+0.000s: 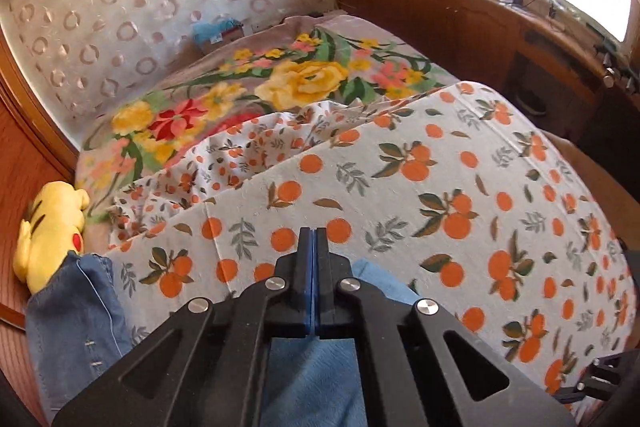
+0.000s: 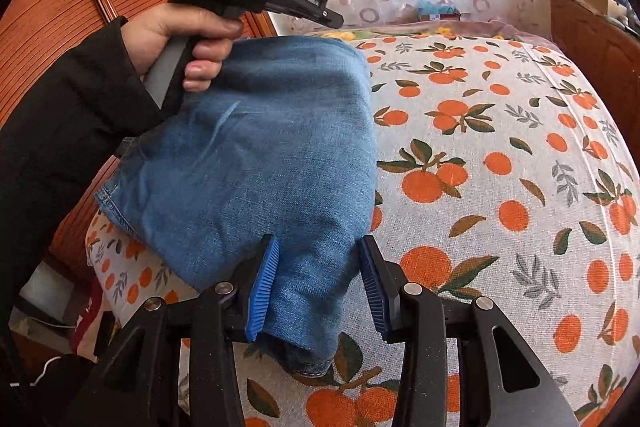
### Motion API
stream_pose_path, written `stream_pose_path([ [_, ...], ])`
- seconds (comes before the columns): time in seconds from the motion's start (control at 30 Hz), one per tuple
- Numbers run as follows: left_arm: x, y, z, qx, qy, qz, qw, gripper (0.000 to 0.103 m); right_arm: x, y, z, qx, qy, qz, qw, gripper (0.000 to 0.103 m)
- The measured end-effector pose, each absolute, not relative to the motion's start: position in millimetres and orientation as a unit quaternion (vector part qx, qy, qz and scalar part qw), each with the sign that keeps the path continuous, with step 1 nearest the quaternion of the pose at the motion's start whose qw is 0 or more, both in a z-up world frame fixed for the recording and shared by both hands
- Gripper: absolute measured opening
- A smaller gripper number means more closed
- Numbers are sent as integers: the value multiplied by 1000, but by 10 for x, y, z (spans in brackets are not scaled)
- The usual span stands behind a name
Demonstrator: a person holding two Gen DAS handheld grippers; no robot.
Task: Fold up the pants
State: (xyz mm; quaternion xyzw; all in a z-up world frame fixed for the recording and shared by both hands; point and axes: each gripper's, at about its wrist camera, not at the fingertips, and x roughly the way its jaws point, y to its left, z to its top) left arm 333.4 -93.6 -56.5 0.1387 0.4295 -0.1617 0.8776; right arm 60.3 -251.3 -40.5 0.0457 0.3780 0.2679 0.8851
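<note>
The blue jeans (image 2: 256,155) lie folded on the orange-print bed sheet (image 2: 500,155). My right gripper (image 2: 318,287) is shut on their near corner, and a thick bunch of denim fills the gap between its blue pads (image 2: 262,287). A hand in a black sleeve (image 2: 168,31) holds my left gripper (image 2: 334,19) just over the far edge of the jeans. In the left wrist view the left gripper (image 1: 315,239) is shut, pads together, with nothing visible between them. Denim (image 1: 312,379) shows under its body, and a stitched part of the jeans (image 1: 76,311) lies to its left.
A yellow plush toy (image 1: 52,227) lies at the bed's left edge by the wooden wall. A floral blanket (image 1: 280,87) and a crumpled printed sheet (image 1: 240,155) cover the far bed. A wooden cabinet (image 1: 480,23) with clutter runs under the window on the right.
</note>
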Motion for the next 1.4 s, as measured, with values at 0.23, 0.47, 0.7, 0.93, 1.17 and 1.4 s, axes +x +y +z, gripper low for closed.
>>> stream_pose_path([
  [0.23, 3044, -1132, -562, 145, 441, -197, 863, 18, 549, -2481, -414, 42, 377, 261, 888, 43],
  [0.47, 3078, -1330, -888, 177, 494, -174, 833, 21, 519, -2478, -424, 41, 374, 261, 889, 43],
  [0.7, 3152, -1233, -1058, 137, 519, -167, 827, 23, 511, -2511, -421, 49, 364, 274, 889, 27],
  [0.93, 3149, -1298, -1063, 142, 522, -156, 827, 27, 477, -2530, -442, 50, 356, 277, 891, 24],
  [1.17, 3119, -1263, -911, 112, 511, -164, 836, 38, 471, -2554, -465, 50, 355, 280, 890, 24],
  [1.4, 3134, -1231, -904, 86, 503, -170, 843, 77, 475, -2559, -465, 51, 354, 283, 890, 24],
])
